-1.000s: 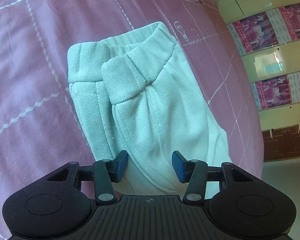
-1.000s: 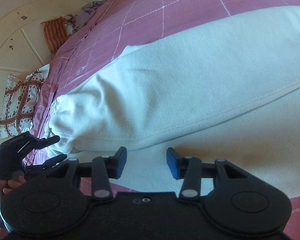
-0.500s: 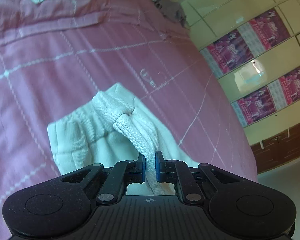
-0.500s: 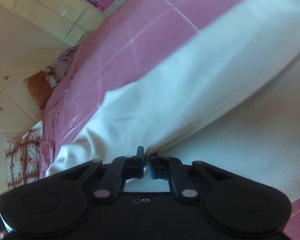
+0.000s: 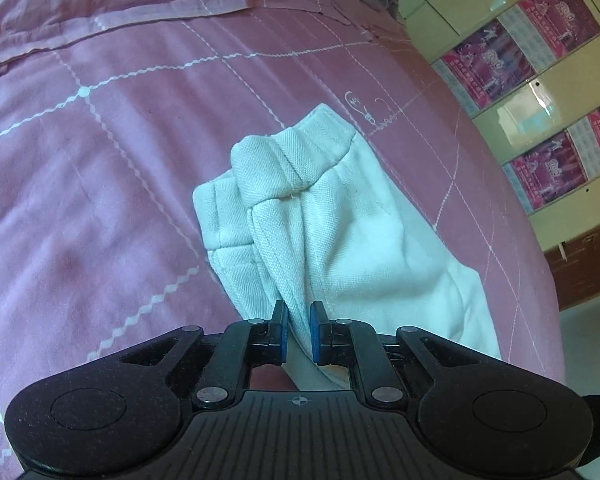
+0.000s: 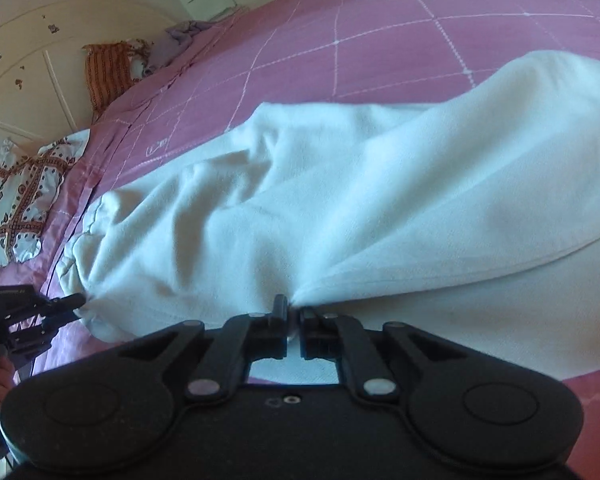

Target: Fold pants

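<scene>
Pink quilted bedspread (image 5: 100, 200) with white grid stitching, under pale white cotton pants (image 5: 340, 220). Left gripper (image 5: 299, 332) clamped on a bunched fold near the waistband; right gripper (image 6: 294, 326) pinched tight on a seam edge.

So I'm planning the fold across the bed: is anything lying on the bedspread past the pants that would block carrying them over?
Nothing visible does. Both grippers, left and right, are shut on the pants. The pink bedspread around them is bare; the pillows sit far off at the headboard.
</scene>
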### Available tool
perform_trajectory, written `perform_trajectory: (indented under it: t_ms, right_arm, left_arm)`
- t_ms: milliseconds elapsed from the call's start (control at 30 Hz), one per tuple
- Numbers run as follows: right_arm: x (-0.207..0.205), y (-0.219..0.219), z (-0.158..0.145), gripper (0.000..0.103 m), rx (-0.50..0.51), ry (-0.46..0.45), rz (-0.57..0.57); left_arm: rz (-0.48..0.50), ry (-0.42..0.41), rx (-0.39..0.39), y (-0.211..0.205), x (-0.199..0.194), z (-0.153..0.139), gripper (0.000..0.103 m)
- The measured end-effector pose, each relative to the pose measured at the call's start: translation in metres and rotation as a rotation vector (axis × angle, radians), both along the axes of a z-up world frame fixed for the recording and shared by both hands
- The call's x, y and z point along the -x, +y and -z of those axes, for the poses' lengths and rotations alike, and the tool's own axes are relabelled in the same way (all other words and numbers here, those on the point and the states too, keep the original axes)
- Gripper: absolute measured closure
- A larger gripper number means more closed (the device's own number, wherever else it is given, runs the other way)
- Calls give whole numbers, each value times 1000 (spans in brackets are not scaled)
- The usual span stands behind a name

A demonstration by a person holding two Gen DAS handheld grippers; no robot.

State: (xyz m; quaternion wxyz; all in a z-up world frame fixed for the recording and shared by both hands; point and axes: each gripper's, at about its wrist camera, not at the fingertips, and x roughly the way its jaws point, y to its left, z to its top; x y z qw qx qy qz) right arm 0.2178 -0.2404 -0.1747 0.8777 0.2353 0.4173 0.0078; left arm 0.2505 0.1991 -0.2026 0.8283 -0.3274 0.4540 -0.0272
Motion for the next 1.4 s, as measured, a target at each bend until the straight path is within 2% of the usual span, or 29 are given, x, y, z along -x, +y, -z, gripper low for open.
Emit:
perform_trajectory:
  t_ms: [133, 167, 200, 233, 300, 367, 400, 567, 600, 667, 700, 800, 900, 1067, 1200, 1267, 1367, 1400]
  right_arm:
    - [0, -8, 11, 95, -10, 46, 3]
    - [0, -9, 10, 90, -52, 37, 11]
    - [-1, -10, 11, 78, -93, 43, 14]
    - [-3, -11, 13, 73, -130, 54, 14]
    - [-9, -15, 17, 71, -185, 68, 43]
    - [-13, -16, 18, 85, -201, 72, 69]
    - [-13, -14, 14, 98, -158, 66, 62]
    - [0, -17, -8, 99, 16, -16, 19]
    - [-1, -19, -5, 99, 24, 1, 10]
    - [-8, -19, 14, 97, -24, 92, -48]
    - [-6, -20, 15, 93, -44, 76, -48]
    - [1, -24, 6, 77, -93, 51, -45]
    - [7, -32, -2, 74, -72, 40, -45]
    - [10, -45, 7, 68, -178, 52, 14]
    - [4, -36, 11, 66, -189, 63, 6]
    - [0, -31, 10, 66, -181, 65, -2]
    - [-4, -26, 10, 74, -147, 75, -2]
    - [-5, -26, 10, 82, -135, 78, 0]
  left_arm:
    - [-38, 26, 51, 2, 5, 8, 93]
    - [-29, 30, 49, -1, 3, 7, 93]
    - [-20, 32, 44, -4, 1, 6, 93]
    - [-13, 34, 39, -7, -2, 6, 93]
    - [-14, 37, 33, -12, -5, 8, 93]
    - [-43, 41, 39, -14, -4, 11, 93]
    - [-45, 36, 31, -16, -1, 10, 93]
    - [27, 17, -20, -35, 17, 6, 93]
    - [24, 23, -38, -36, 16, 11, 93]
    - [-29, 48, 13, -26, 13, 18, 93]
    - [-45, 46, 2, -24, 11, 15, 93]
    - [-75, -19, -128, -19, 7, -6, 93]
    - [-62, 10, -145, -11, -5, -4, 93]
    - [-140, -7, -52, -1, 3, -11, 93]
    - [-167, 37, 31, 4, -9, 1, 93]
    - [-174, 47, 44, 3, -12, 7, 93]
    - [-196, 47, 49, 1, -13, 8, 96]
    - [-199, 27, 30, 0, -14, 3, 96]
